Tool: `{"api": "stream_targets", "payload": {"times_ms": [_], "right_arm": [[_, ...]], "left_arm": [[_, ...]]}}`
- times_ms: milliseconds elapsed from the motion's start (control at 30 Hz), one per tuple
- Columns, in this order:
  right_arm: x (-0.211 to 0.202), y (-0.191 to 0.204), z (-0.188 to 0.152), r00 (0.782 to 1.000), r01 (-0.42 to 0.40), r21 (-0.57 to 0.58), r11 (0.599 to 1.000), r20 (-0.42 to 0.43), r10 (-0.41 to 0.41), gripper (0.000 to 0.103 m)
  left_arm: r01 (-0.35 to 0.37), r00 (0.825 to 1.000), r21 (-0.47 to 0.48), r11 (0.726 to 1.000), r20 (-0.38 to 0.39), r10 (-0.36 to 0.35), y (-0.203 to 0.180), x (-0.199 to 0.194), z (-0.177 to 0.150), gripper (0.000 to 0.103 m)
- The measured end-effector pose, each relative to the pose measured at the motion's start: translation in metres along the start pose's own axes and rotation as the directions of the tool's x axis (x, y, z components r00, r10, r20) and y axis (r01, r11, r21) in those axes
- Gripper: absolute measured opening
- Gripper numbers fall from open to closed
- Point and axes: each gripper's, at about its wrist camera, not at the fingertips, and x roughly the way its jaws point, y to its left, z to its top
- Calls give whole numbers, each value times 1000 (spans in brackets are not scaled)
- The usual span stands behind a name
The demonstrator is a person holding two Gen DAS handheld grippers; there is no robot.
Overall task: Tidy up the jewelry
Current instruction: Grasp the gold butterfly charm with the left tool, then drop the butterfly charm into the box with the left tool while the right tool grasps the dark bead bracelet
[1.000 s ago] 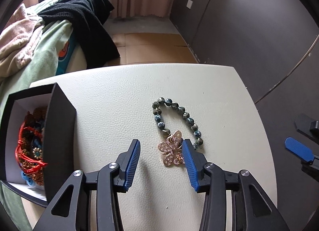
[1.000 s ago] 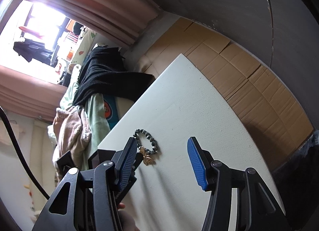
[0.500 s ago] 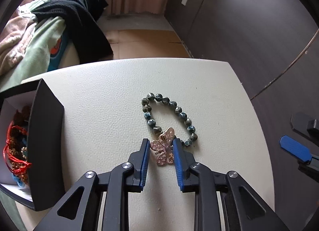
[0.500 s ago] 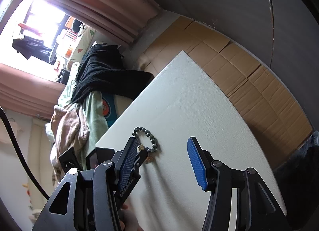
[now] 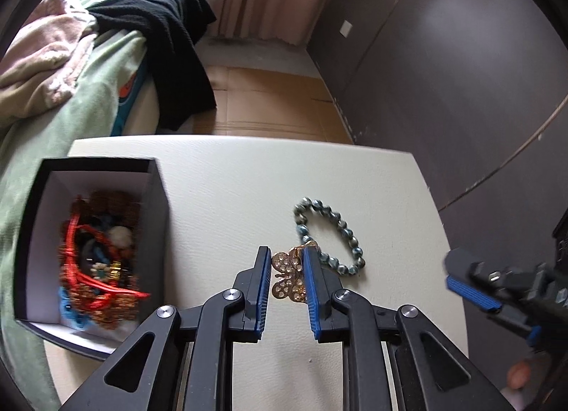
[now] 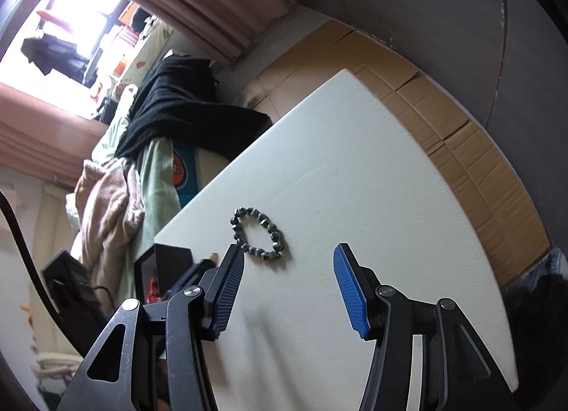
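Butterfly brooch [image 5: 288,278], gold and pierced, sits clamped between the blue pads of the left gripper [image 5: 287,270], which grips it by its edges; whether it has left the white table [image 5: 227,176] cannot be told. Its far tip touches or overlaps the beaded bracelet [image 5: 328,235], which lies flat just beyond, so a lift may drag the beads. The black box [image 5: 156,219], open-topped and already holding red cords and other pieces, stands near on the left, the likely destination. Bare tabletop separates box and brooch, allowing a clear sideways carry. The right gripper [image 6: 288,292] hovers with fingers spread wide, holding nothing, near the table's right edge.
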Motion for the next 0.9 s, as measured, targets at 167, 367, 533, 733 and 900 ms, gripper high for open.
{"api": "stream_targets", "payload": {"times_ms": [167,367,533,733,900], "right_arm": [[17,16,-3,999,43,-80,996,-9,-43,53],[40,37,-6,992,127,-194,973,17,-126,48],[56,54,-12,980,199,-292,936,58,-190,47],[69,67,-18,947,321,-368,873,109,-302,47],[76,64,-17,949,315,-363,877,104,-298,46]], "left_arm": [[15,999,-64,998,47,-12,21,-21,5,19],[30,996,-121,992,93,-19,44,-45,8,19],[40,992,-162,986,123,-21,62,-63,10,19],[2,989,-199,980,147,28,83,-75,10,19],[-41,987,-217,975,142,73,98,-77,9,19]]}}
